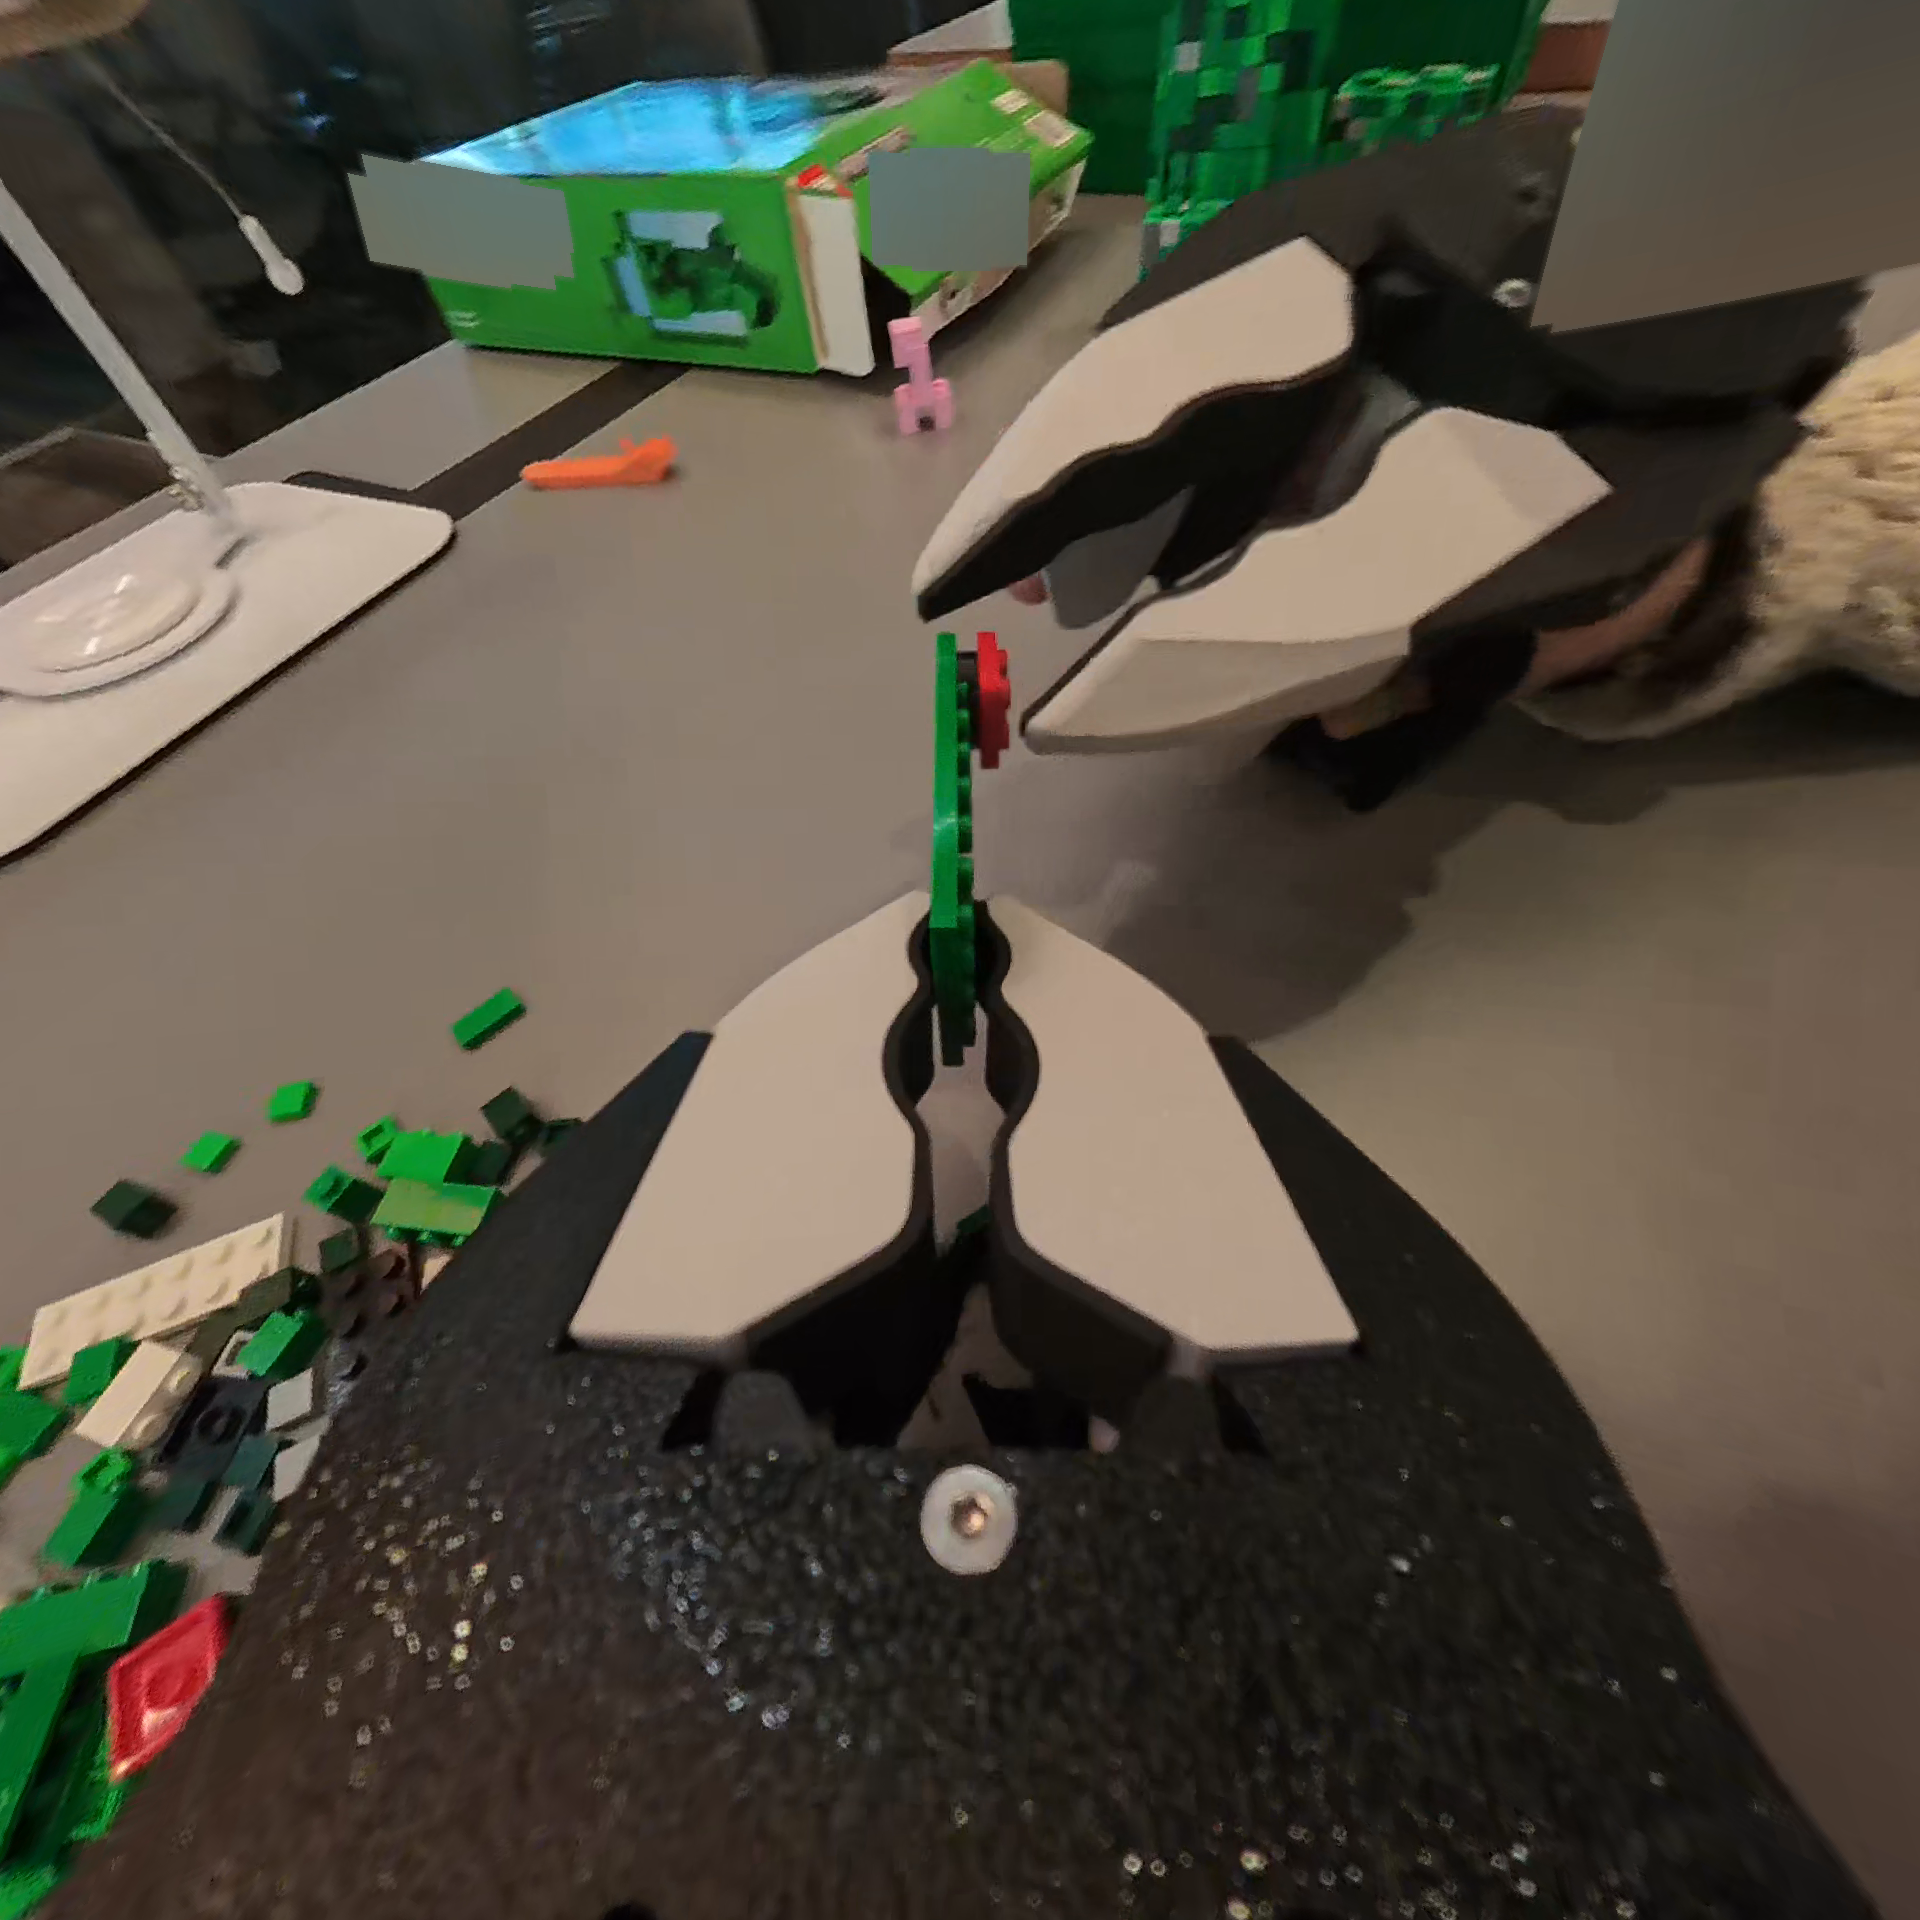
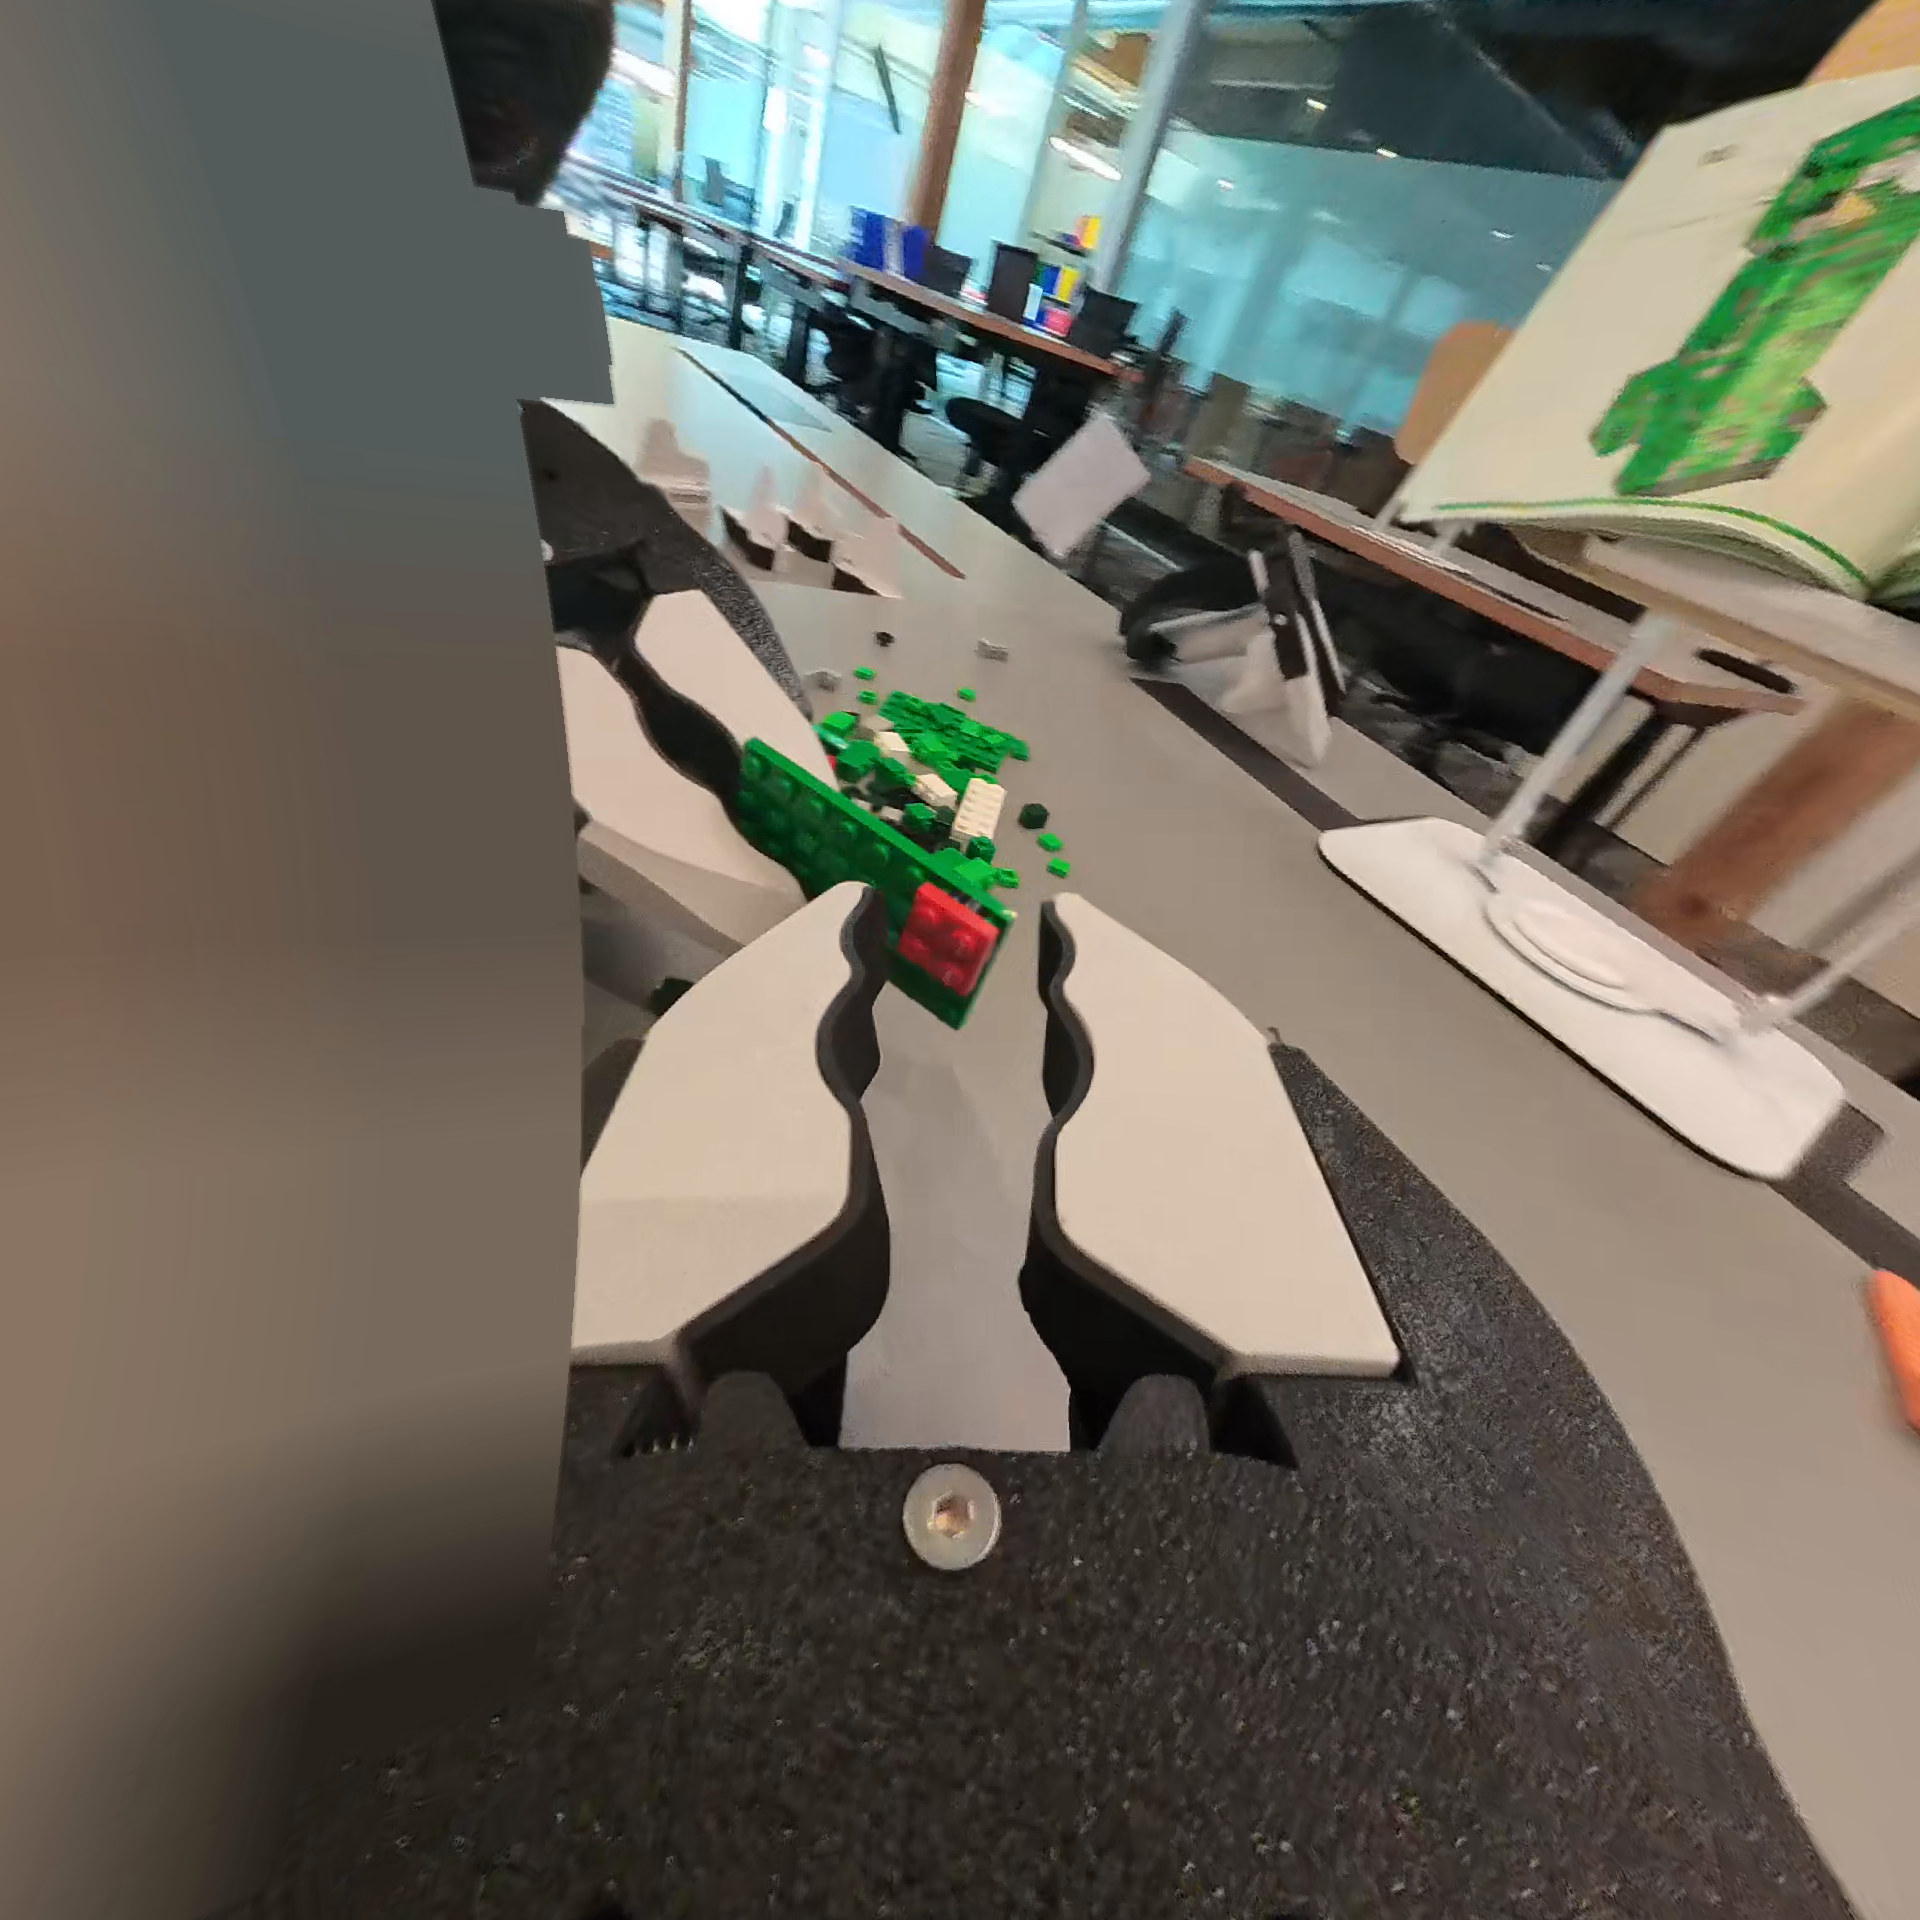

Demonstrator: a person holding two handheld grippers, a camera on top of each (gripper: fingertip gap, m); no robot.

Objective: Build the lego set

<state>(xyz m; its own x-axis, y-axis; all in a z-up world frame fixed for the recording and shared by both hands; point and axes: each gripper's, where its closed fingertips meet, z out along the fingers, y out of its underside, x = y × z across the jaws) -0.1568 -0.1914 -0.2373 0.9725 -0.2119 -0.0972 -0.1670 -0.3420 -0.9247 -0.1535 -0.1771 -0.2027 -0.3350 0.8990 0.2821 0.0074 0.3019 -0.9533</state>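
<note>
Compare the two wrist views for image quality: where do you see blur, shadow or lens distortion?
Left wrist view: green plate fairly sharp in the left gripper, but the green box is smeared; soft shadow on the table under the right gripper. Right wrist view: instruction booklet and background blurred, edges bowed by the wide lens.

The left gripper (image 1: 954, 925) is seen clamped, its fingers pointing toward twelve o'clock. The right gripper (image 1: 977, 665) is held at its two o'clock, jaws parted, tips aimed back toward eight o'clock, gripped by a hand (image 1: 1621, 644).
</note>
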